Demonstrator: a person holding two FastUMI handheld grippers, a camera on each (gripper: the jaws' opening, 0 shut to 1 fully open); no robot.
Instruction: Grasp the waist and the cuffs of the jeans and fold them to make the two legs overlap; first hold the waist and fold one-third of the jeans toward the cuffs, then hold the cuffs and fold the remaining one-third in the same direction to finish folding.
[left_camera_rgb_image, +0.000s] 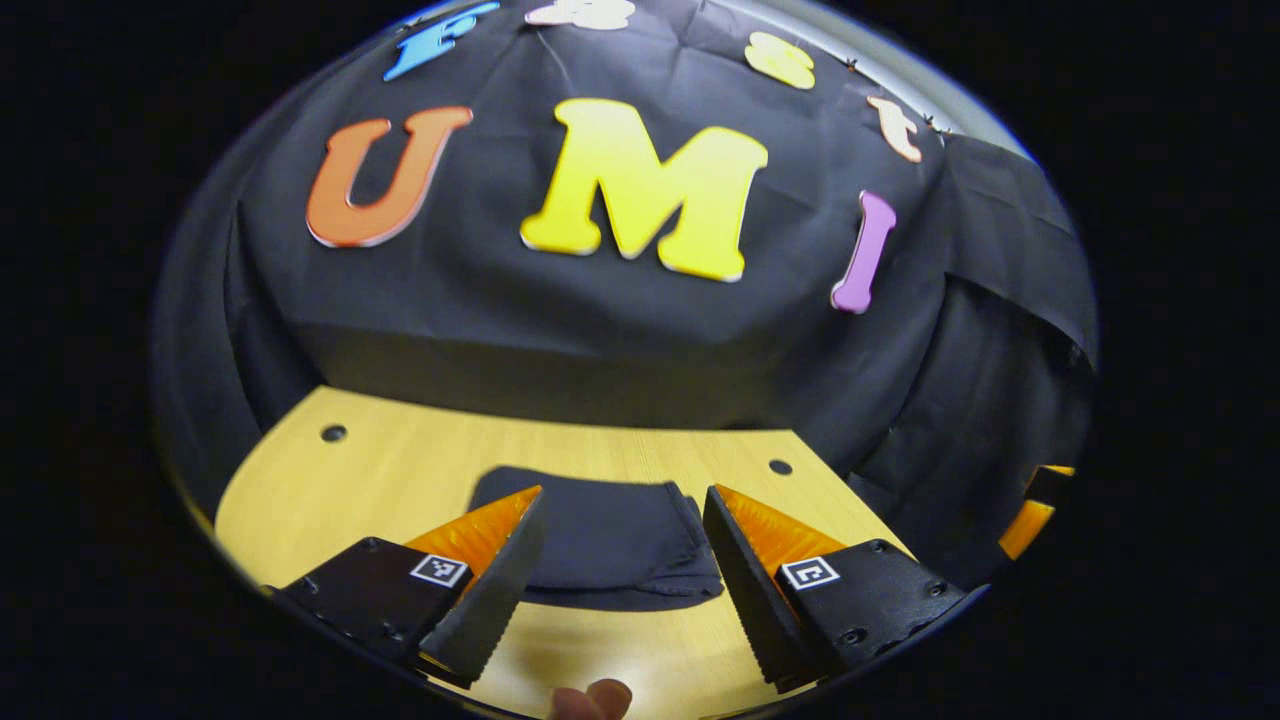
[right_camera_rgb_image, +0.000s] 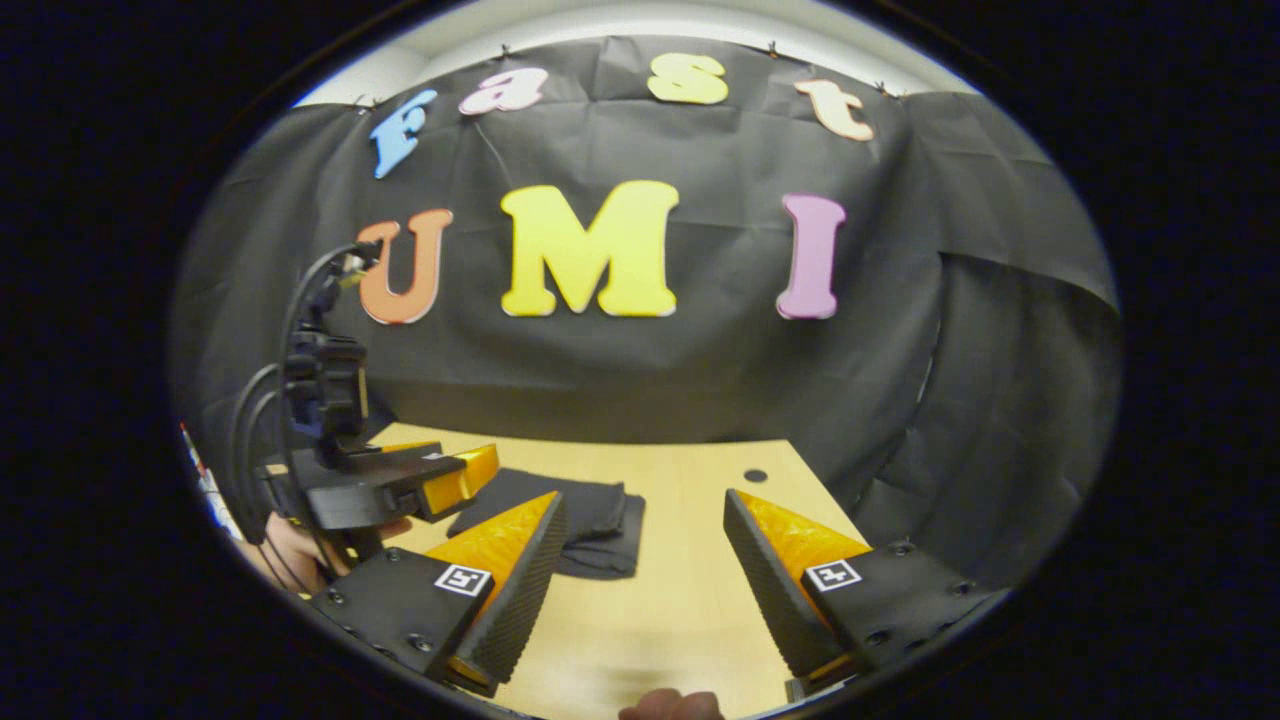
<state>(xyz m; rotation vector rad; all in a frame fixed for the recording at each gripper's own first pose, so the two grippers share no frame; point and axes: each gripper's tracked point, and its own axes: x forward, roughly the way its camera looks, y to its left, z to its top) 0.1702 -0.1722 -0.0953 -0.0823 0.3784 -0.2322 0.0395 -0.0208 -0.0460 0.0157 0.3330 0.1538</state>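
The dark jeans (left_camera_rgb_image: 610, 540) lie folded into a compact bundle on the wooden table (left_camera_rgb_image: 400, 470), just beyond my left gripper (left_camera_rgb_image: 625, 520), which stands open above the table with nothing between its fingers. In the right gripper view the same folded jeans (right_camera_rgb_image: 590, 515) rest left of centre, past my right gripper (right_camera_rgb_image: 645, 525), which is also open and holds nothing. The left gripper (right_camera_rgb_image: 440, 480) appears there at the left, held by a hand (right_camera_rgb_image: 290, 550), hovering near the jeans' left end.
The table has round holes (left_camera_rgb_image: 333, 433) near its back corners. The black cloth wall (left_camera_rgb_image: 640, 330) hangs right behind the table's far edge and drapes down on the right. A fingertip (left_camera_rgb_image: 590, 700) shows at the bottom of the left gripper view.
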